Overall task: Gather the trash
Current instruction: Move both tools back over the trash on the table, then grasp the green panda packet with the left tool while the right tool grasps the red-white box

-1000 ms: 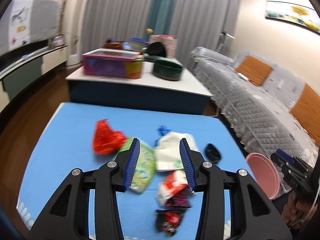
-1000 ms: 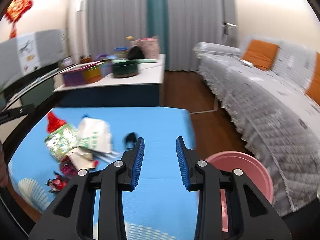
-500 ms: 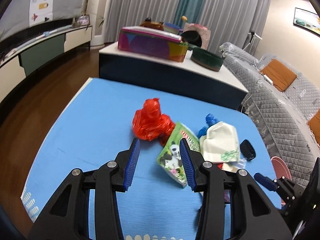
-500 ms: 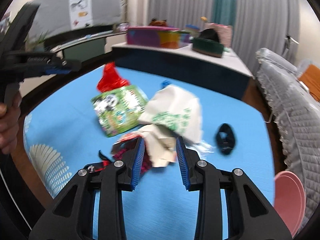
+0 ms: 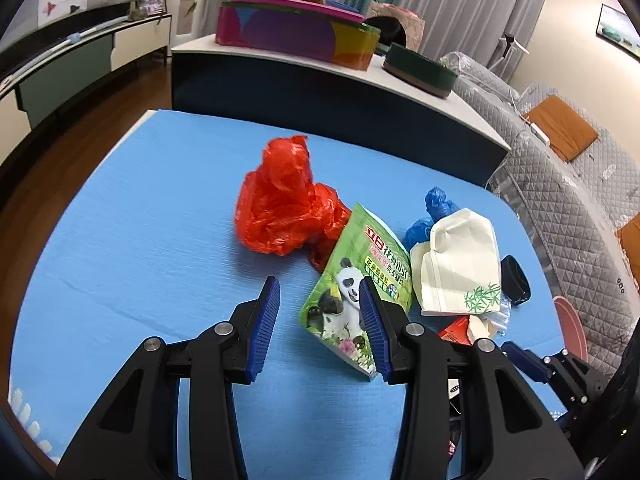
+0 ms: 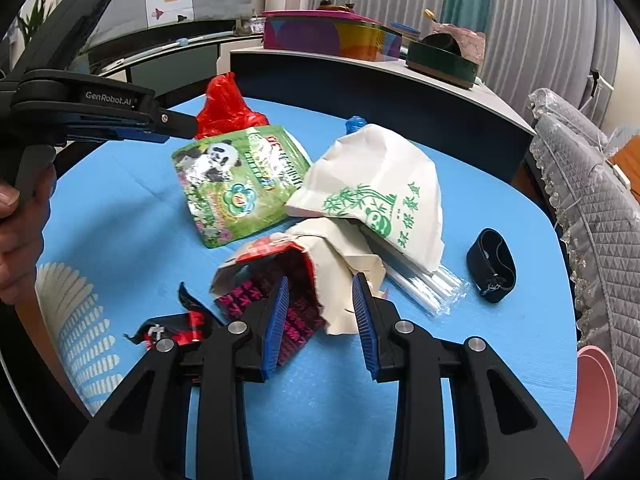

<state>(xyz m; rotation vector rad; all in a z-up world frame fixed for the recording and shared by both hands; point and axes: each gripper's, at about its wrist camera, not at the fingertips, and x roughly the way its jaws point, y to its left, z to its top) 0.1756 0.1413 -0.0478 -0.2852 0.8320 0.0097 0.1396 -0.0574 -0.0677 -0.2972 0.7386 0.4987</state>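
Observation:
Trash lies heaped on the blue table: a red plastic bag, a green panda pouch, a white paper bag with bamboo print and a blue bag. My left gripper hovers open over the pouch's left edge, with nothing gripped. My right gripper stands open low over a torn red wrapper and crumpled cream paper; its pads touch neither. The pouch, the paper bag and a clear plastic sleeve lie beyond it.
A pink bin stands off the table's right side by a grey-covered sofa. A black band and black-red wrapper scraps lie on the table. Behind is a low cabinet carrying a colourful box and a green bowl.
Both grippers have dropped toward the table. The right one swung left from the pink bin to the trash heap; the left one shifted toward the red bag and pouch. Neither jaw gap changed.

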